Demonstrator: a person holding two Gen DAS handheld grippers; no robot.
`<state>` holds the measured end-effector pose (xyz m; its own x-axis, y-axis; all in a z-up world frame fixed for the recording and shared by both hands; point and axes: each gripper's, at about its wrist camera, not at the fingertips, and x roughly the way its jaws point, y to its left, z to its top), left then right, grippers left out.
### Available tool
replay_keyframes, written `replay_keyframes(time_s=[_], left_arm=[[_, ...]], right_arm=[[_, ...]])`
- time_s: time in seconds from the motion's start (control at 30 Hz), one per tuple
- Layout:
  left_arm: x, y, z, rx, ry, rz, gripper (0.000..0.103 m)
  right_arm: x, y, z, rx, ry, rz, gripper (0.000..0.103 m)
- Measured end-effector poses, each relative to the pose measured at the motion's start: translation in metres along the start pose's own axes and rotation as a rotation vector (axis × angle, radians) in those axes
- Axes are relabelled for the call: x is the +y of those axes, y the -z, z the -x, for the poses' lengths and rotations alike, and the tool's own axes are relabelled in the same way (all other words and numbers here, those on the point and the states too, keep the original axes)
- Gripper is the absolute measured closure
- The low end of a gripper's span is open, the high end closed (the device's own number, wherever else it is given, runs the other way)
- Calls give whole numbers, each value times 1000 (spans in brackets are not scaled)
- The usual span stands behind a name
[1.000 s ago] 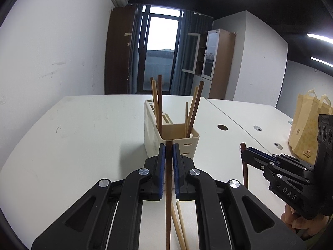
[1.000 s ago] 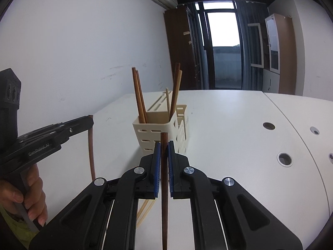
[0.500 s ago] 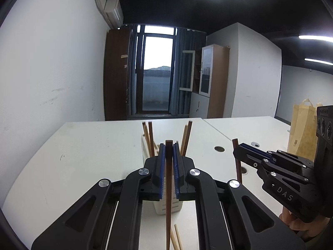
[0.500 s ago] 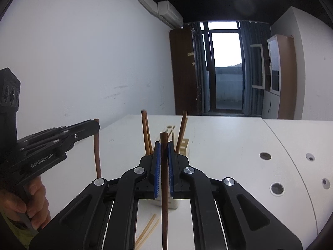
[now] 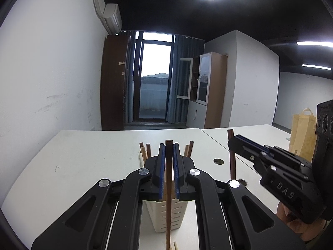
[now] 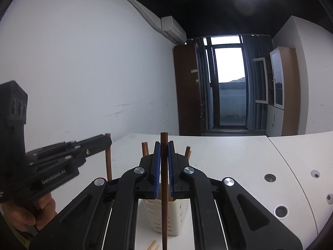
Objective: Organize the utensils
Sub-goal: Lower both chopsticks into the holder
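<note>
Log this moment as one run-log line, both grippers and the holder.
left gripper: shut on dark chopstick | right gripper: shut on brown chopstick | utensil holder: on table, below both

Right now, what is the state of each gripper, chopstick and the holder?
left gripper: shut on a dark chopstick, upright.
right gripper: shut on a second dark chopstick, upright.
utensil holder: standing upright, with several chopsticks inside.
light chopsticks: lying loose on the table.

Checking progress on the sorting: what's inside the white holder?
Dark and pale chopstick tips poke above the holder. The left hand-held gripper, shut on another chopstick, covers the holder's opening, hiding any count.
</note>
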<state>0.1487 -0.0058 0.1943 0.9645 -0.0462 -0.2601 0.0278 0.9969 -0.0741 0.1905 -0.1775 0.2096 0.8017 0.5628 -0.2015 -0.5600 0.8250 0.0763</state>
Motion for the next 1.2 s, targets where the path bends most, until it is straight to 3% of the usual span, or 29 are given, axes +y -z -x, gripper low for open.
replay_keyframes(time_s=[0.33, 0.6, 0.77, 0.9, 1.0, 1.1, 1.2], left_arm=[[11, -20, 5, -102, -10, 47, 96], [3, -31, 21, -237, -29, 67, 96], [-15, -27, 33, -373, -108, -27, 96], [-20, -27, 33, -407, -92, -24, 96], [-22, -25, 36, -469, -120, -12, 96], [-21, -24, 41, -545, -100, 12, 96], [-22, -24, 39, -582, -100, 20, 96]], right_arm=[[-7, -15, -15, -114, -46, -15, 95], [-11, -25, -4, -257, -80, -30, 95], [-12, -28, 5, -353, -96, -28, 95], [-11, -27, 6, -411, -96, -31, 95], [-11, -25, 5, -447, -88, -26, 95], [-17, -23, 7, -487, -119, -54, 95], [-18, -22, 9, -528, -96, -52, 95]])
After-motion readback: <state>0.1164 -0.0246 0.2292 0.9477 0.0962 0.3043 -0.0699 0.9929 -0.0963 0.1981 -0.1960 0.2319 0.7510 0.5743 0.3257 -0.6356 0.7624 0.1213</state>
